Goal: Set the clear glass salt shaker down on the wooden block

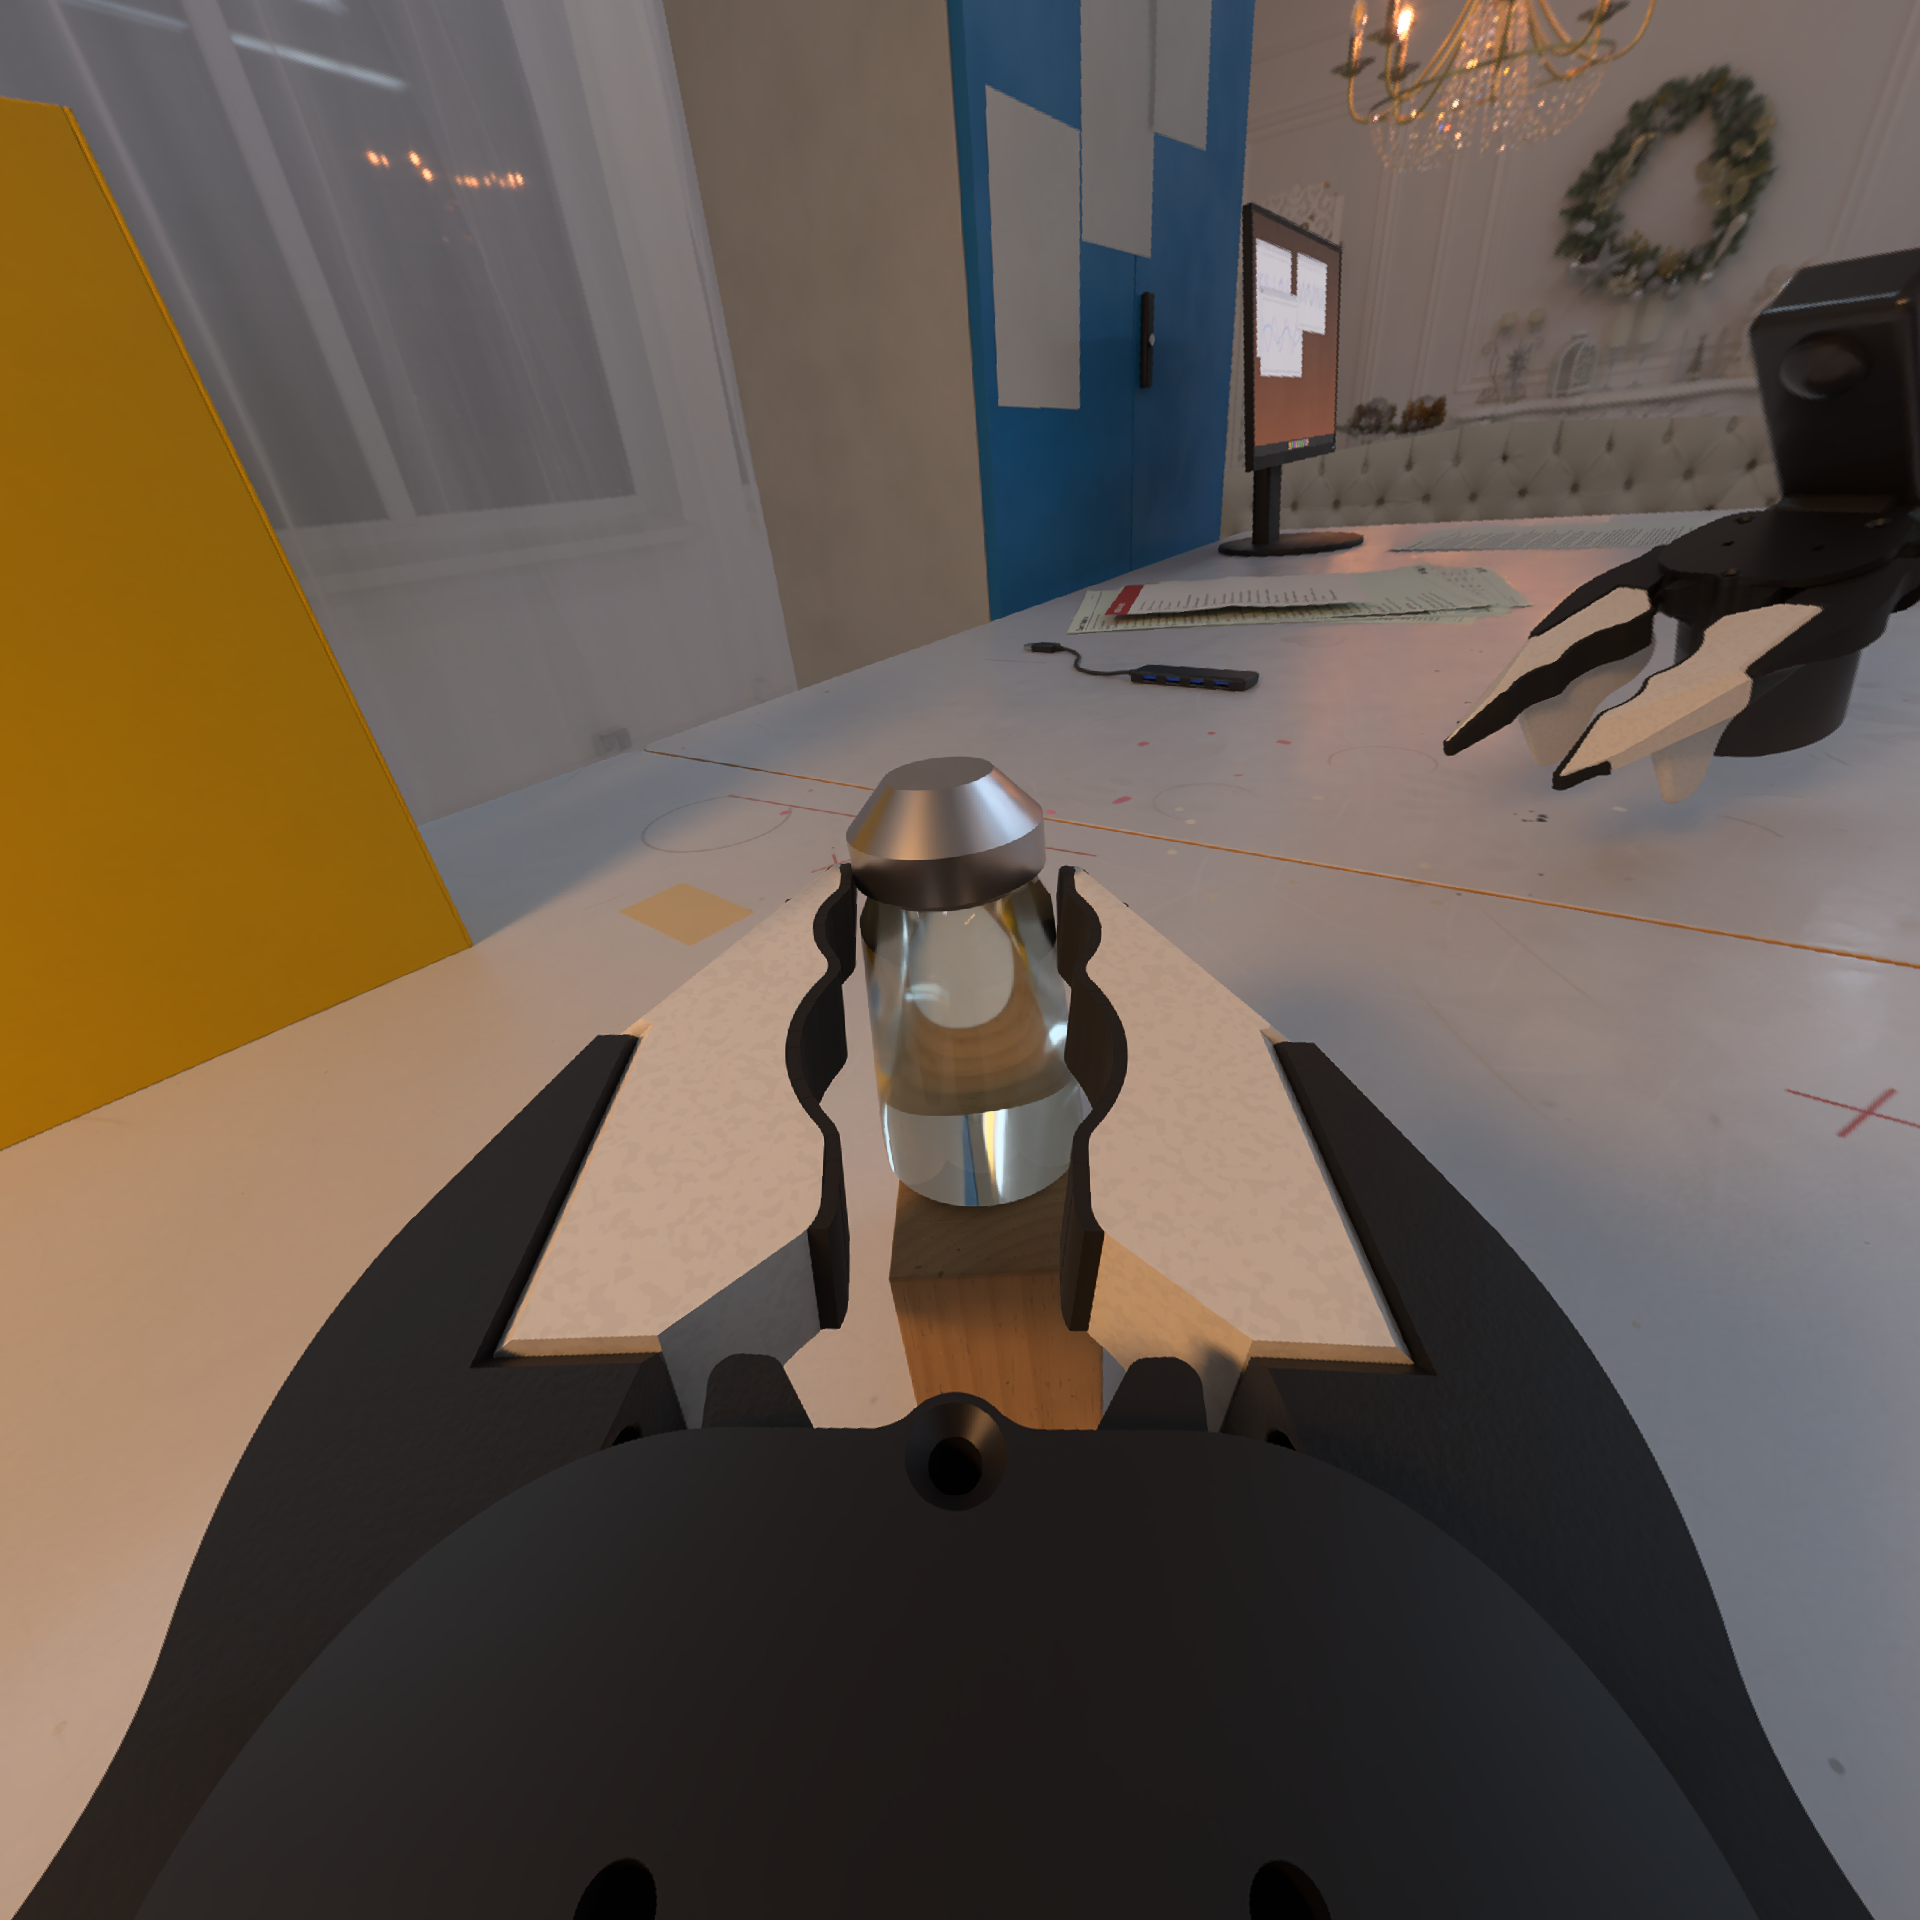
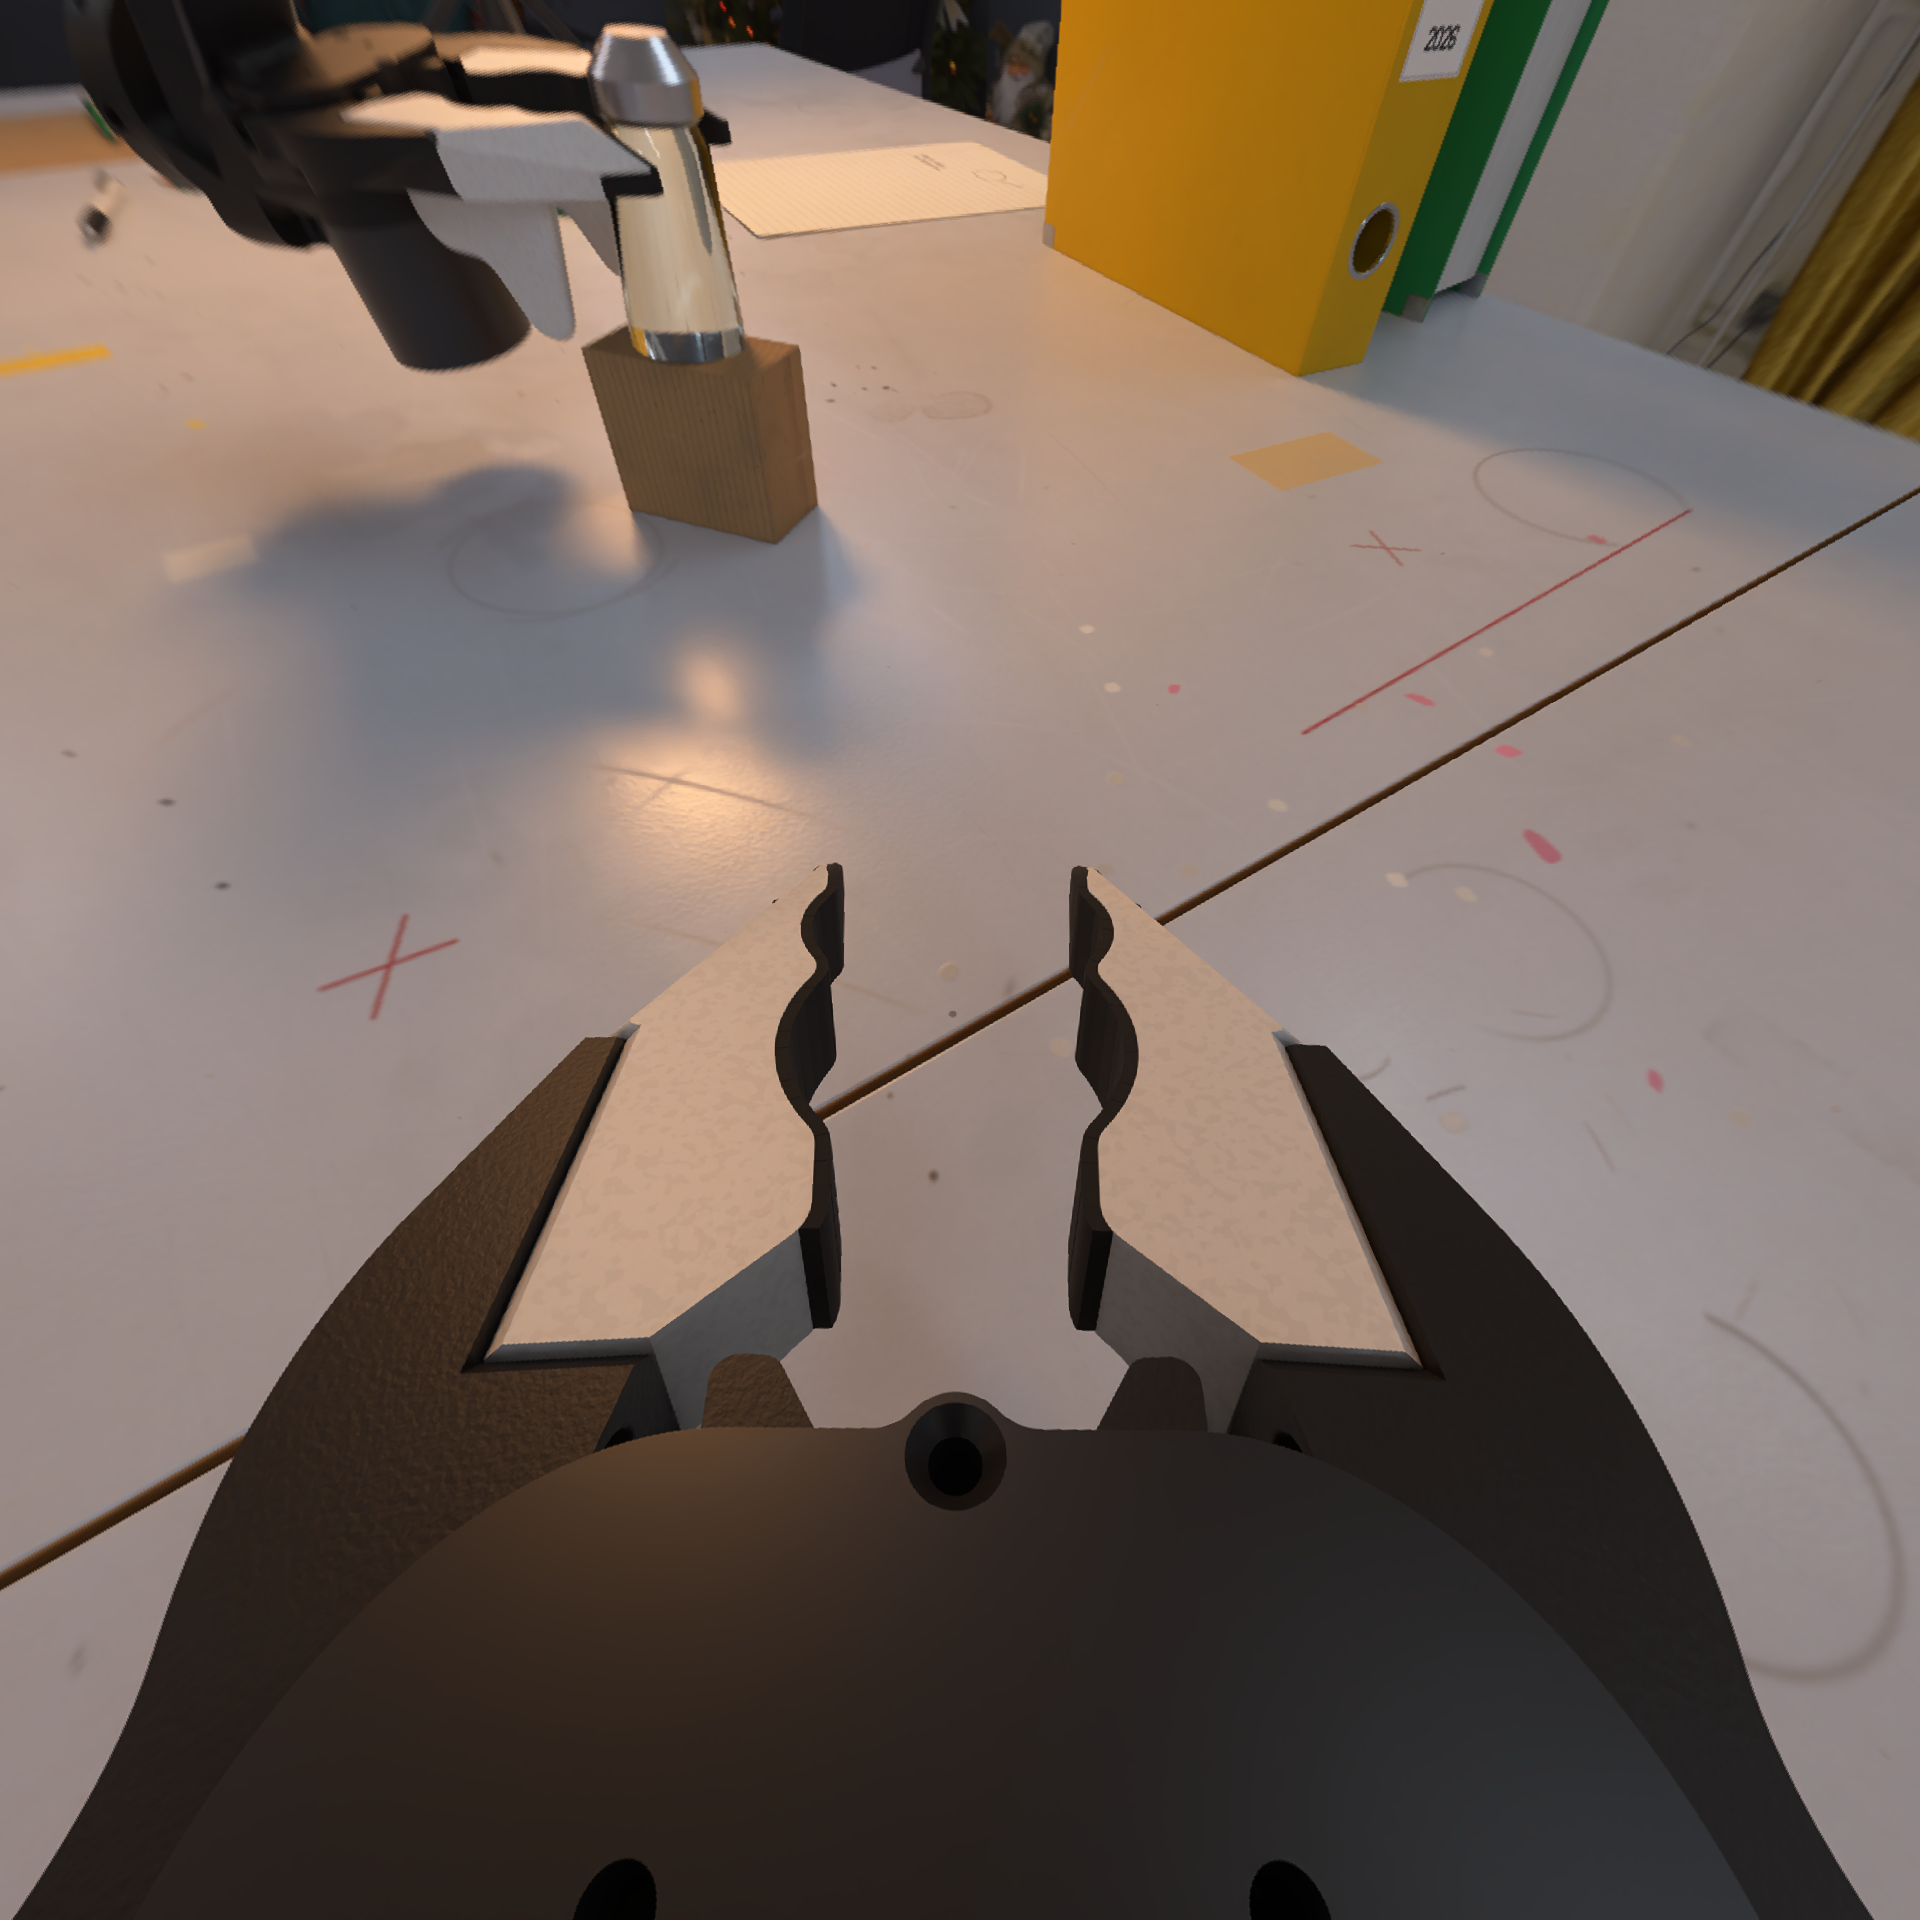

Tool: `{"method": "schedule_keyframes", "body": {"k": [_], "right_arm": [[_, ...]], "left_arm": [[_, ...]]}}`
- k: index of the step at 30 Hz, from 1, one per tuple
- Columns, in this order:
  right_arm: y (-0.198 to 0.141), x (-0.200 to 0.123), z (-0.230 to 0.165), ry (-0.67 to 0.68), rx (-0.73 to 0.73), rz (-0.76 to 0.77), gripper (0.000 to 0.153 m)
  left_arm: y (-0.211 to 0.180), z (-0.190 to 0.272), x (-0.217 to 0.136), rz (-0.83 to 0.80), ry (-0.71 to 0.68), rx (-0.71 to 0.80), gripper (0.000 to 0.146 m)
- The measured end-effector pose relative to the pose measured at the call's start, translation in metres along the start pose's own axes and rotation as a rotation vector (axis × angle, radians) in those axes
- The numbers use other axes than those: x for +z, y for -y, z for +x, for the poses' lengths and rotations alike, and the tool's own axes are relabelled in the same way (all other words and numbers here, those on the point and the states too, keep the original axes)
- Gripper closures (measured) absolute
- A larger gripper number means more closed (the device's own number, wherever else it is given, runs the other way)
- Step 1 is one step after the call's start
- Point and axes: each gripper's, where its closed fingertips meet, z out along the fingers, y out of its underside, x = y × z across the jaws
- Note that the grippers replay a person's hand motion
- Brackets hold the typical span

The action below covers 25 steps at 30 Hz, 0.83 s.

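The clear glass salt shaker [image 1: 966, 1039] with a metal cap stands with its base on top of the wooden block [image 1: 997, 1340]. My left gripper [image 1: 951, 883] is shut on the shaker's glass body, just under the cap. In the right wrist view the shaker [image 2: 675, 249] rests on the block [image 2: 717, 436] at the far left, leaning slightly, with the left gripper [image 2: 686, 156] around it. My right gripper [image 2: 956, 883] is open and empty, low over the table well away from the block. It also shows at the far right of the left wrist view [image 1: 1507, 764].
A yellow binder [image 2: 1216, 177] and a green one [image 2: 1496, 135] stand behind the block. A paper sheet [image 2: 873, 187] lies near them. A monitor [image 1: 1288, 343], papers [image 1: 1299, 597] and a USB hub [image 1: 1195, 677] sit farther back on the white table [image 2: 1039, 665].
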Motion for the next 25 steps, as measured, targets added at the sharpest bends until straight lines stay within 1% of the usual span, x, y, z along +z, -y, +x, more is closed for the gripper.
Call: {"method": "schedule_keyframes", "body": {"k": [3,8,13,17,19,25], "right_arm": [[0.001,-0.001,-0.002,0.056,0.045,0.01,0.109],[0.002,0.001,-0.019,0.139,-0.047,0.013,0.102],[0.001,0.003,-0.021,0.159,-0.038,-0.001,0.1],[0.005,-0.002,-0.019,0.185,0.005,0.039,0.1],[0.006,-0.004,-0.02,0.191,0.001,0.048,0.101],[0.0,-0.002,-0.024,0.193,-0.045,0.008,0.101]], "left_arm": [[0.0,0.001,0.0,0.003,-0.009,-0.004,0.108],[0.0,0.002,0.0,0.01,-0.015,-0.002,0.108],[0.001,0.004,-0.001,0.019,-0.025,0.005,0.099],[0.002,0.014,-0.002,0.026,-0.083,0.013,0.095],[0.003,0.018,-0.002,0.028,-0.115,0.011,0.093],[0.005,0.019,-0.004,0.05,-0.116,0.018,0.093]]}}
